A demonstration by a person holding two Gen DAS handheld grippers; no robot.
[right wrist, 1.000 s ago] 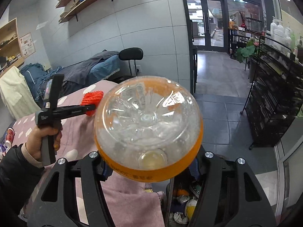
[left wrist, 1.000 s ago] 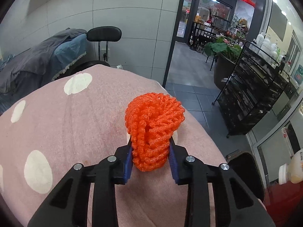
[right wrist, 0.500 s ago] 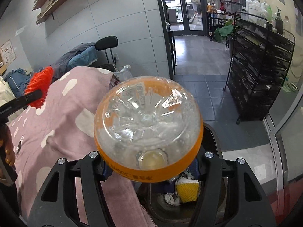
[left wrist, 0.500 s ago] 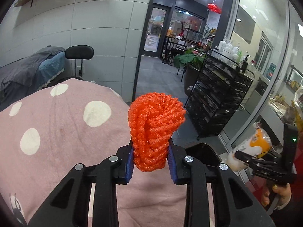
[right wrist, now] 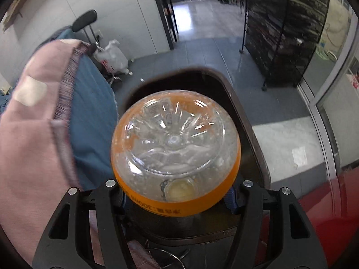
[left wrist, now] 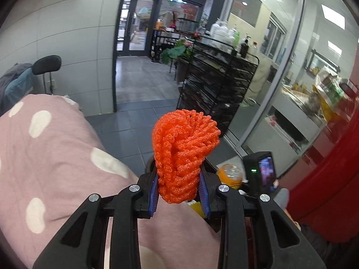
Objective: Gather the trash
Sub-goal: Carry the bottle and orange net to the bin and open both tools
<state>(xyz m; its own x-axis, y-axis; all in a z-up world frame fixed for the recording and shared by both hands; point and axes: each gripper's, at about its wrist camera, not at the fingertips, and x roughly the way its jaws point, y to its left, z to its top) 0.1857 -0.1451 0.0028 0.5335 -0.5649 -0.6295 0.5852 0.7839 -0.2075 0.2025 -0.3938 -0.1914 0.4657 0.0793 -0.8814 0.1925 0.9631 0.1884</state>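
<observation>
A pink dotted blanket (left wrist: 56,157) is seen at 9 o'clock. A dark bin (right wrist: 246,121) lies under the plastic bottle (right wrist: 175,154), which is clamped by the right gripper (right wrist: 177,198). An orange foam net (left wrist: 181,157) is squeezed between the left gripper (left wrist: 179,192) fingers.

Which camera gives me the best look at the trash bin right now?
The right wrist view. The trash bin shows its dark curved rim around and behind the plastic bottle clamped in the right gripper. In the left wrist view the bin is almost wholly hidden behind the orange foam net and the left gripper.
</observation>
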